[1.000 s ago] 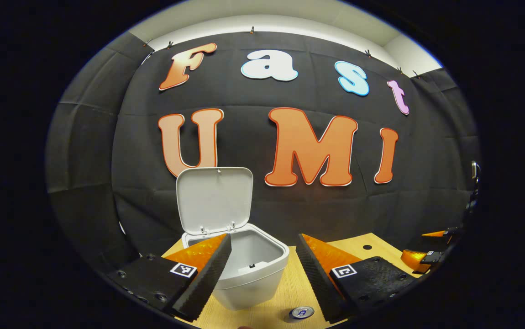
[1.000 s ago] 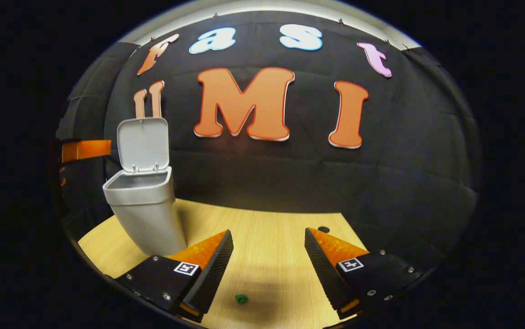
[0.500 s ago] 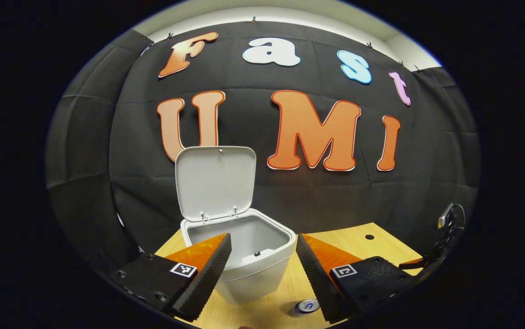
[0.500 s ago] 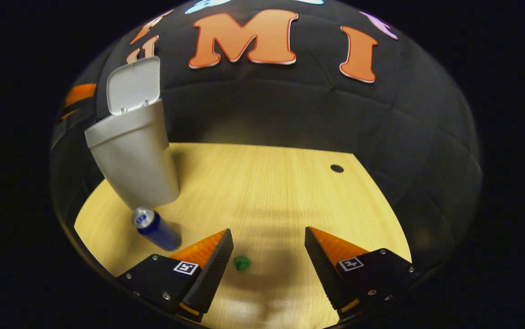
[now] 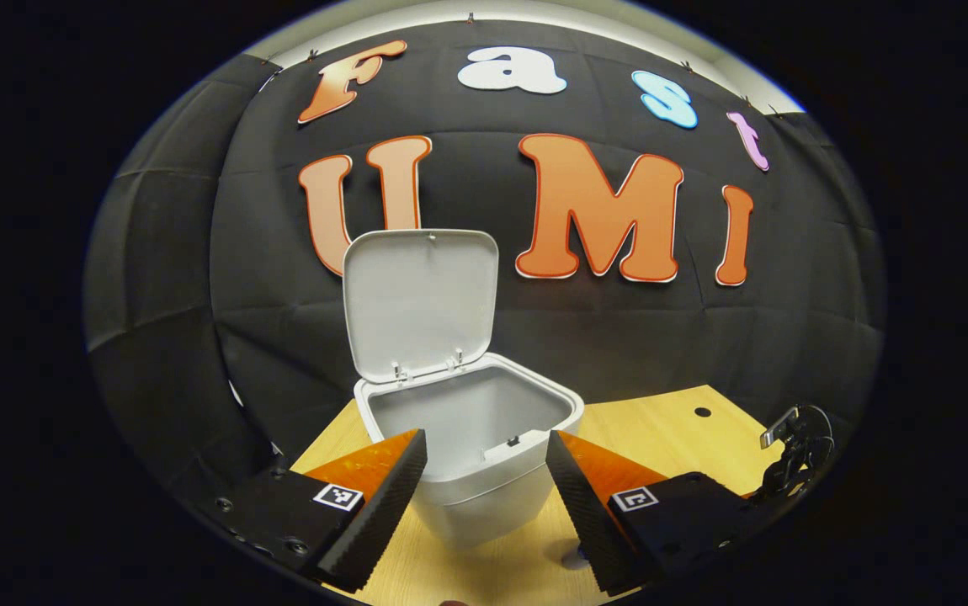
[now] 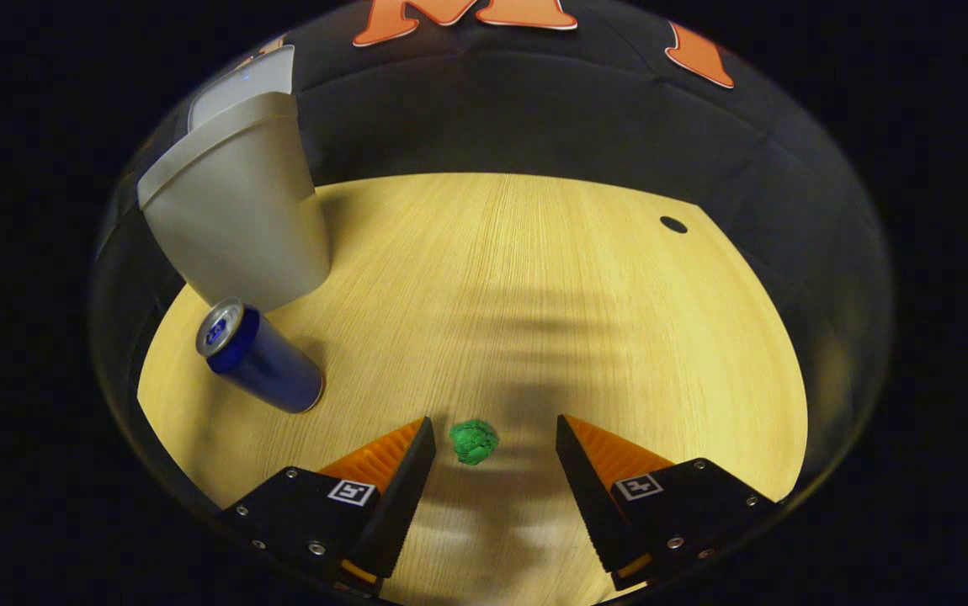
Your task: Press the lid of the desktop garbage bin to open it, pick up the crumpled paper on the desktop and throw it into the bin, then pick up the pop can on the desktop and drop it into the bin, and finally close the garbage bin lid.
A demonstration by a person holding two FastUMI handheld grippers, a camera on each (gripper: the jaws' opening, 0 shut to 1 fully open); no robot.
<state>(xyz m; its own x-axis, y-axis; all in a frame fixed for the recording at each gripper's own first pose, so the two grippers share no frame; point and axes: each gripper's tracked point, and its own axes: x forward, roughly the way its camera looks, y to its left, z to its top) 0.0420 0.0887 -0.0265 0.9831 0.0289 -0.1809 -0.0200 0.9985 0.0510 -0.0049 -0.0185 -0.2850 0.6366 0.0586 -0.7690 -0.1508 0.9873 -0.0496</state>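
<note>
With the bin lid (image 5: 421,305) up, the spread right gripper (image 6: 496,438) framed the green crumpled paper (image 6: 473,442) at bottom centre; lowering and pinching seemed next.

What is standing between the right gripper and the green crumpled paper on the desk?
Nothing visible does. The right gripper is open, and the crumpled paper lies on bare desk between its fingers, nearer the left one. The pop can stands well off to the side, by the bin.

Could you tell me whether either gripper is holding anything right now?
Nothing is held: right gripper open around the crumpled paper, left gripper open.
</note>
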